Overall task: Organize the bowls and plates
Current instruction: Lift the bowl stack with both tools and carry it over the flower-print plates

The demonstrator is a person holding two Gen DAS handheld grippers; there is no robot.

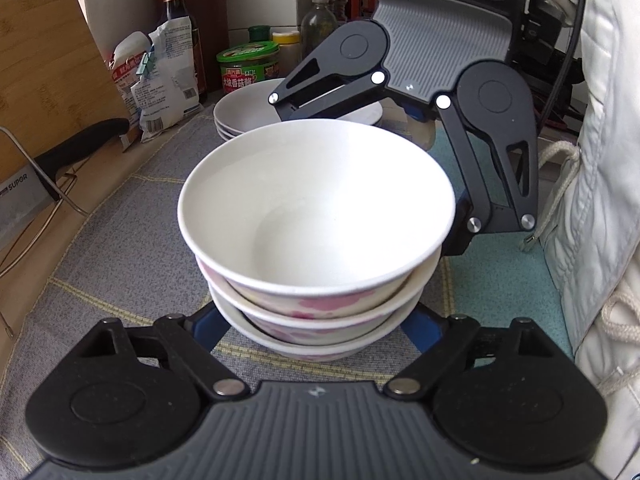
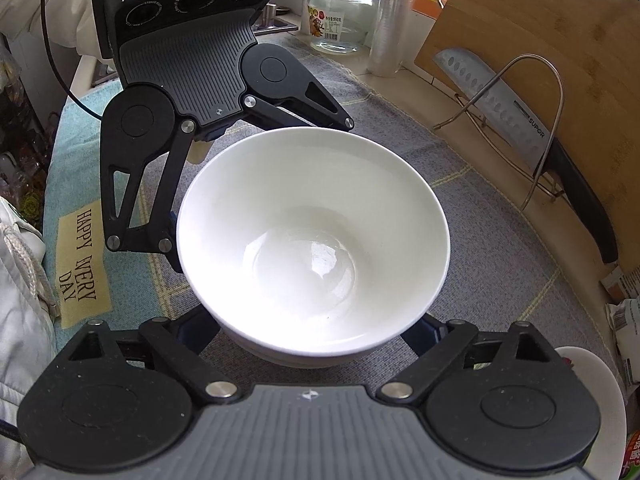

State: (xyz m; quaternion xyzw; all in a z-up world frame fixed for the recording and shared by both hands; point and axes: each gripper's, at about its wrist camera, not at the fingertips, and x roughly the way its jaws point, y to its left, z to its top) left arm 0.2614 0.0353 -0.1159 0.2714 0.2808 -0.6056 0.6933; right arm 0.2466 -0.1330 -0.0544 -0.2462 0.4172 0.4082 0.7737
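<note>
A stack of three white bowls with pink flower patterns [image 1: 316, 240] stands on the grey checked cloth [image 1: 132, 232]. In the right wrist view the top bowl [image 2: 312, 240] hides the ones below. My left gripper [image 1: 316, 332] is open, its blue fingers on either side of the lowest bowls. My right gripper [image 2: 316, 332] faces it from the far side, also open around the stack's base. It also shows in the left wrist view [image 1: 372, 168], behind the stack. A stack of white plates [image 1: 256, 114] sits behind the bowls.
A wooden cutting board [image 1: 48, 80] and a cleaver [image 2: 516, 120] lean in a wire rack [image 2: 520, 92] at the cloth's edge. Bottles, jars [image 1: 248, 66] and packets [image 1: 168, 76] crowd the back. A glass jar [image 2: 340, 16] stands at the other end. White fabric [image 1: 600, 200] hangs alongside.
</note>
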